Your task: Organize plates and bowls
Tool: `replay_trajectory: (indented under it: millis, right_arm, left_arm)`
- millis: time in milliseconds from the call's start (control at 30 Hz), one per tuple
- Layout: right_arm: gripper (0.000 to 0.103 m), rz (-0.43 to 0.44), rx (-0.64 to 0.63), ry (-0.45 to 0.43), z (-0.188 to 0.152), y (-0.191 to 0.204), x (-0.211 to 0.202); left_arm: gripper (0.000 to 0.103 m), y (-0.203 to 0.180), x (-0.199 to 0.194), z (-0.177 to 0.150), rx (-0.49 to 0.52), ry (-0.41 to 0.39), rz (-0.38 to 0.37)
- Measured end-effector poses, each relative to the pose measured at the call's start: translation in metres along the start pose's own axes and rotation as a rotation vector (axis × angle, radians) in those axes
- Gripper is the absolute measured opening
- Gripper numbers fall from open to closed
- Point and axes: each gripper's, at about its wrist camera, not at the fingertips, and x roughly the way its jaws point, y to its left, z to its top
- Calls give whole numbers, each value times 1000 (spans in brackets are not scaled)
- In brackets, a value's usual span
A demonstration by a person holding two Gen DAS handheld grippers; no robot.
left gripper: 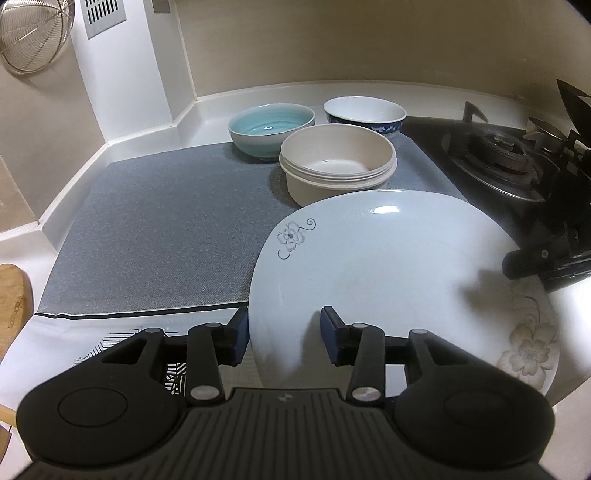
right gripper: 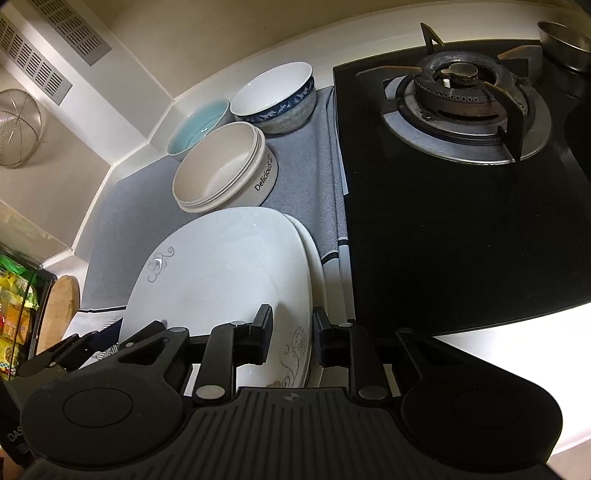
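Grey mat (left gripper: 155,229) covers the surface; both tools, left tool (left gripper: 283,334) and right tool (right gripper: 292,338), gape around stacked plates (left gripper: 376,273), unclamped. Top plate could slide off toward the stove (right gripper: 461,184).

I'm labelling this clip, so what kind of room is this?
Most likely a home kitchen counter: a black glass gas hob with a burner, a round wire-mesh strainer hanging on the wall, and ceramic bowls and white flower-printed plates on a grey drying mat.

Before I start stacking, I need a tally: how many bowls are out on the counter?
3. The teal-glazed ceramic bowl sits back left, the white bowl with blue patterned outside back right, the cream straight-sided bowl in front. More could be nested inside it.
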Motion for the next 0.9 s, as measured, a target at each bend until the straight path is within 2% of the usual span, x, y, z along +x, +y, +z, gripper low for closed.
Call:
replay_trajectory:
  millis: [167, 600, 900]
  right_arm:
    - [30, -5, -15, -5, 2, 0, -5]
    - [30, -11, -57, -9, 4, -4, -11]
    - [30, -4, -65, 34, 2, -12, -3]
  left_arm:
    - [47, 2, 0, 1, -17, 6, 0]
    - [50, 4, -6, 4, -66, 17, 8]
    - [52, 9, -12, 3, -160, 42, -12]
